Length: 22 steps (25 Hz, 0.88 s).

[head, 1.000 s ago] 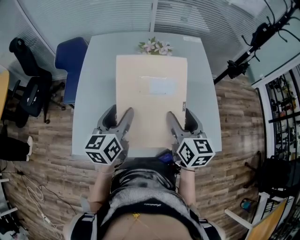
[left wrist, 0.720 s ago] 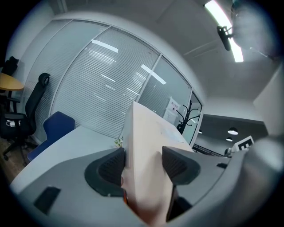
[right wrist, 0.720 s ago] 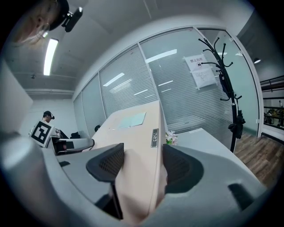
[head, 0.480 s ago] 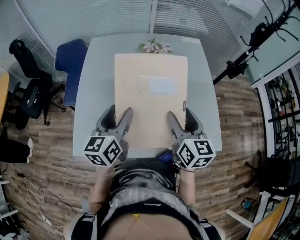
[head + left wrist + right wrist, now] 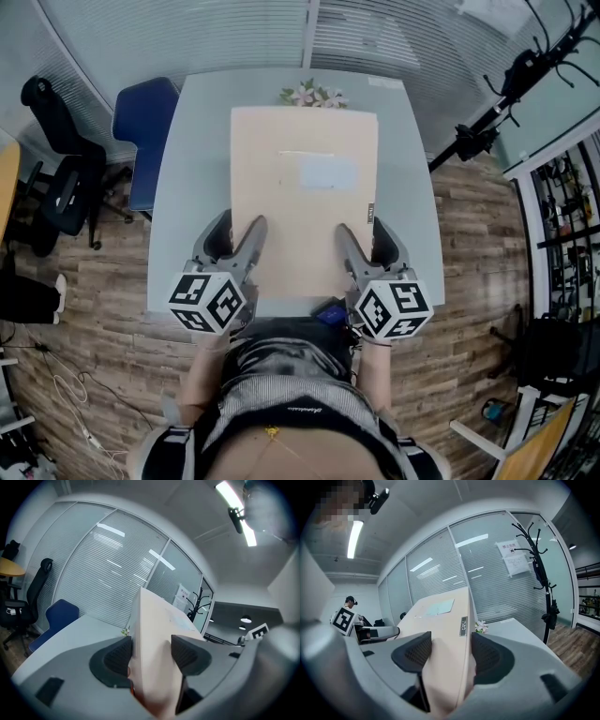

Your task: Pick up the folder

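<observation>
Folder (image 5: pixel 305 197) over table (image 5: pixel 187 187), gripper views show fingers (image 5: pixel 116 657) pressing both faces

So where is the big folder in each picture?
Head view: the folder is the big tan shape in the middle.
Left gripper view: the folder is bottom middle, edge-on.
Right gripper view: the folder is bottom middle, stretching away.
Shared landmark: the flowers past its far end.

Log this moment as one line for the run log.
left tongs: shut on folder, near-left edge | right tongs: shut on folder, near-right edge | folder: level over table | flowers: at folder's far edge
</observation>
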{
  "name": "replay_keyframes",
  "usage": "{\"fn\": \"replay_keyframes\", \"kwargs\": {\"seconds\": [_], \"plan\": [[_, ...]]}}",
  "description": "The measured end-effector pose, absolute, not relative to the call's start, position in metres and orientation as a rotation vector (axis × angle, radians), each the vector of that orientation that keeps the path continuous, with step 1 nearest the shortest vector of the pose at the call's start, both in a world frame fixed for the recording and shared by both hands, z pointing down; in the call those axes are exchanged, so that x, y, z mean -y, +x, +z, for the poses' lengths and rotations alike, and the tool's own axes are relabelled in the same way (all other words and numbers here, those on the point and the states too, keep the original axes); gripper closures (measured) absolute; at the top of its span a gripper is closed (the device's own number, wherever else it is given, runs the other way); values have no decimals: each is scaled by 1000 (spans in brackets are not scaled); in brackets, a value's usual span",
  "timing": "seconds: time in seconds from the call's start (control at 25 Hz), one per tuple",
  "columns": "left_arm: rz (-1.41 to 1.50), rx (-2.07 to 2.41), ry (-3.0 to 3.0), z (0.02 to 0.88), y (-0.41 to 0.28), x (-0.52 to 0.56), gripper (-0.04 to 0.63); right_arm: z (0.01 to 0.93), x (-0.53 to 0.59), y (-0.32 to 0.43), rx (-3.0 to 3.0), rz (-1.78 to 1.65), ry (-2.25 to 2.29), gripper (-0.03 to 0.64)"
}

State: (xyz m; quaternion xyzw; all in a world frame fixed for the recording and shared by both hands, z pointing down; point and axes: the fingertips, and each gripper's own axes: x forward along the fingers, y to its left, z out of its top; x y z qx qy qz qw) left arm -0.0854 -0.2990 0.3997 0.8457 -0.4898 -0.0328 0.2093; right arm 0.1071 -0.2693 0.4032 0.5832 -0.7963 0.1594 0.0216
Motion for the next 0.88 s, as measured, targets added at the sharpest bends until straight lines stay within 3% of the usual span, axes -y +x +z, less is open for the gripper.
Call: {"fn": "replay_keyframes", "kwargs": {"seconds": [0.88], "plan": [[-89,1372,2341,399,-79,307,341,402,279,114,2468,492,1786,353]]}}
